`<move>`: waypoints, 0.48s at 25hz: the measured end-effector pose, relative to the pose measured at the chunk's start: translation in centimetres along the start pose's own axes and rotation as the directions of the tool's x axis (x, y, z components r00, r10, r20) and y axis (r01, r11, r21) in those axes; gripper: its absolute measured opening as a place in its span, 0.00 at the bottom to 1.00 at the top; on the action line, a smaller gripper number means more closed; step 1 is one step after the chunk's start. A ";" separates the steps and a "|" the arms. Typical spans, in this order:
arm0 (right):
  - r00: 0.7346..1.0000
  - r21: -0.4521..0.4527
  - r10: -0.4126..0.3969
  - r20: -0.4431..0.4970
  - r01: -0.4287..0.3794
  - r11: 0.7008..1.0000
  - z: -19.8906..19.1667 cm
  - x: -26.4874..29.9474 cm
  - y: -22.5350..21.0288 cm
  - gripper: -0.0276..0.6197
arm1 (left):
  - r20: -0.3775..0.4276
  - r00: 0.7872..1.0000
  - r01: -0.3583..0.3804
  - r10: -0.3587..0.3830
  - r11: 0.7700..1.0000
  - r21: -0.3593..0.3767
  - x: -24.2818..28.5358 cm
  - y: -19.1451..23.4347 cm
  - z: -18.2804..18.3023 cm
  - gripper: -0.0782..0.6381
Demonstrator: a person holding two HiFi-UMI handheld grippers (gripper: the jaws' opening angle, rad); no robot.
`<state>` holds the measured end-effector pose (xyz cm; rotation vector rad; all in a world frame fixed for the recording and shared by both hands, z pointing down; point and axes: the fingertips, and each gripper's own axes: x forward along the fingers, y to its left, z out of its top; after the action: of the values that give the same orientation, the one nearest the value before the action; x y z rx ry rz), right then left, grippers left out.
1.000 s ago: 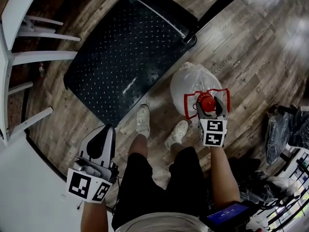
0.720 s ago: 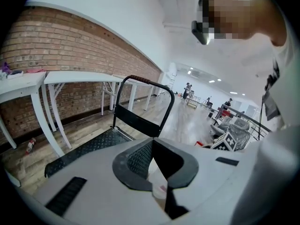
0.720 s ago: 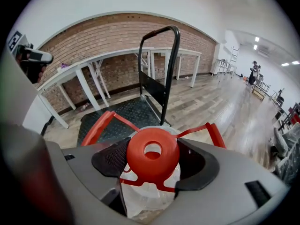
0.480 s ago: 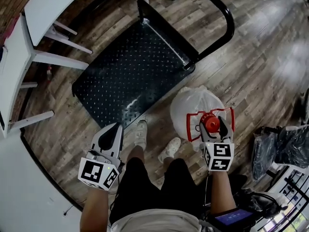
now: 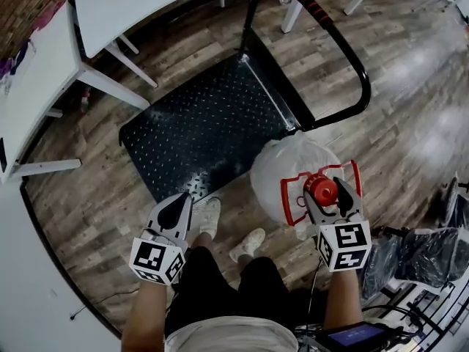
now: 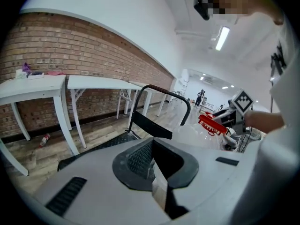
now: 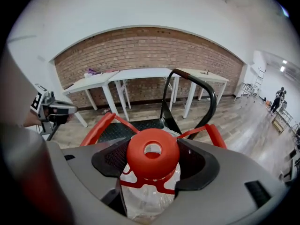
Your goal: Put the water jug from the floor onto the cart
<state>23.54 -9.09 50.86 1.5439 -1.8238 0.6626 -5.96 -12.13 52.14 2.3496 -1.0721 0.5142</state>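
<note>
Right gripper [image 5: 327, 194] is out in front of the person at the right, jaws spread wide and closed round the neck of the jug [image 5: 287, 169], just under its red cap [image 5: 320, 188]. In the right gripper view the cap sits above the two pads, with the clear neck wedged between them. The jug's red carry handle [image 5: 293, 195] stands out to both sides of the jaws. The jug, clear and bulky, hangs below the gripper beside the near right corner of the cart [image 5: 198, 123], its far edge overlapping the deck's rim. From above I cannot tell whether its base is off the floor [image 5: 410, 86]. The cart deck is black studded plate and bare, with its push bar [image 5: 344, 50] on the far right side. Left gripper [image 5: 178, 205] is held low at the left over the person's shoe [image 5: 207, 215], its jaws together with nothing between them. White tables [image 5: 139, 2] stand along the brick wall beyond the cart.
</note>
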 end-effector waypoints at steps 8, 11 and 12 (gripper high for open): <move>0.997 -0.055 0.058 0.041 -0.055 0.997 6.6 7.4 2.4 0.53 | 0.010 0.996 -0.092 0.093 0.994 -0.063 -3.0 4.9 -0.1 0.11; 0.998 -0.057 0.058 0.040 -0.056 0.997 7.6 10.6 3.3 0.53 | 0.006 0.993 -0.115 0.116 0.990 -0.085 -3.9 6.7 -0.5 0.11; 0.998 -0.057 0.058 0.037 -0.056 0.997 7.8 11.6 3.5 0.53 | 0.005 0.993 -0.120 0.121 0.989 -0.091 -4.1 7.2 -0.7 0.11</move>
<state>17.75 -21.81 54.53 1.4826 -1.9056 0.6060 -14.10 -13.39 52.57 2.2215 -1.2222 0.4866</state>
